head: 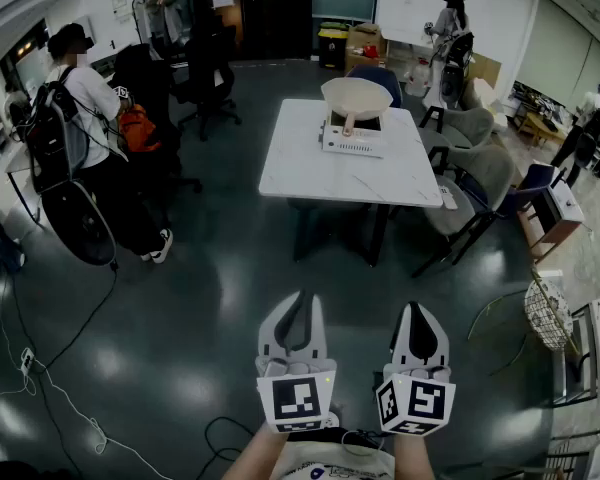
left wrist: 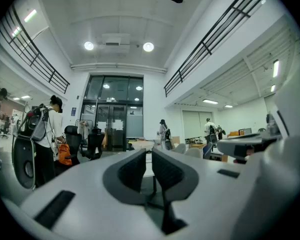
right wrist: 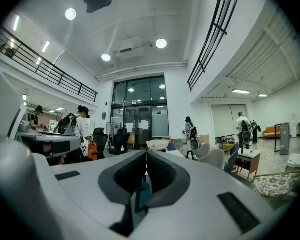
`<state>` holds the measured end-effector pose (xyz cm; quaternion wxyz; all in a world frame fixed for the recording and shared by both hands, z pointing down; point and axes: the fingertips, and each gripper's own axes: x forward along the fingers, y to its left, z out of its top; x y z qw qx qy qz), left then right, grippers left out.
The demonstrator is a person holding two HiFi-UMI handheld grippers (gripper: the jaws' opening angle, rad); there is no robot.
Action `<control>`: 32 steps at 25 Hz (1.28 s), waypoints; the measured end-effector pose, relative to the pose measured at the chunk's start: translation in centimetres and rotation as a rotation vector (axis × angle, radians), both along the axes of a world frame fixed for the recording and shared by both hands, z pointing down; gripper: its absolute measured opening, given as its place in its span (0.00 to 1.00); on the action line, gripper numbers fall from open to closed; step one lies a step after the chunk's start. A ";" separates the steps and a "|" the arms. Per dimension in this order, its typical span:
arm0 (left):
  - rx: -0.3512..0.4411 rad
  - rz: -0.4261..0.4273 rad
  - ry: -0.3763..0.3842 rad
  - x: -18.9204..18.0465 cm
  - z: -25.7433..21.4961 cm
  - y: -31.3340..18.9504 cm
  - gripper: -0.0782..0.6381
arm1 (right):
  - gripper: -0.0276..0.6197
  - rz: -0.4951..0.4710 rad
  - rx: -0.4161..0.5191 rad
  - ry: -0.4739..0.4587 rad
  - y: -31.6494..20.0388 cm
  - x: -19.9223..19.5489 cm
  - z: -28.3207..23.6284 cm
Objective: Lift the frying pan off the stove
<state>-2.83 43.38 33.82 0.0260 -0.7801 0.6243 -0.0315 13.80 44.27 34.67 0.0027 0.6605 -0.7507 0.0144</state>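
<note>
A cream frying pan (head: 356, 98) sits on a white portable stove (head: 353, 140) at the far side of a white table (head: 310, 163), its handle pointing toward me. My left gripper (head: 302, 298) and right gripper (head: 418, 310) are held side by side low in the head view, well short of the table, above the dark floor. Both are shut with nothing between the jaws. The left gripper view shows its jaws (left wrist: 148, 151) closed and level. In the right gripper view the jaws (right wrist: 146, 154) are closed too, with the pan (right wrist: 157, 144) small and far off just above them.
A person with a backpack (head: 85, 138) stands at the left by office chairs. Grey and blue chairs (head: 480, 183) crowd the table's right side. Cables (head: 40, 368) trail on the floor at left, and a wire basket (head: 548, 313) stands at right. Other people are at the back (head: 450, 23).
</note>
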 end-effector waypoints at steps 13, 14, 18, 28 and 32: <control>-0.013 0.005 0.003 0.0 0.8 -1.1 0.17 | 0.07 -0.006 -0.014 -0.003 -0.9 -0.1 0.6; -0.017 0.005 0.005 -0.1 0.9 -1.3 0.17 | 0.07 -0.006 -0.015 -0.001 -1.1 -0.1 0.6; -0.029 0.001 0.014 -0.8 1.1 -2.0 0.17 | 0.07 -0.004 -0.024 -0.010 -2.0 -0.7 0.9; -0.031 0.012 -0.011 -3.6 1.4 -4.2 0.17 | 0.07 0.007 -0.039 -0.034 -4.0 -3.1 1.4; -0.042 0.014 -0.016 -4.5 1.8 -4.9 0.17 | 0.07 0.012 -0.055 -0.038 -4.4 -3.8 1.9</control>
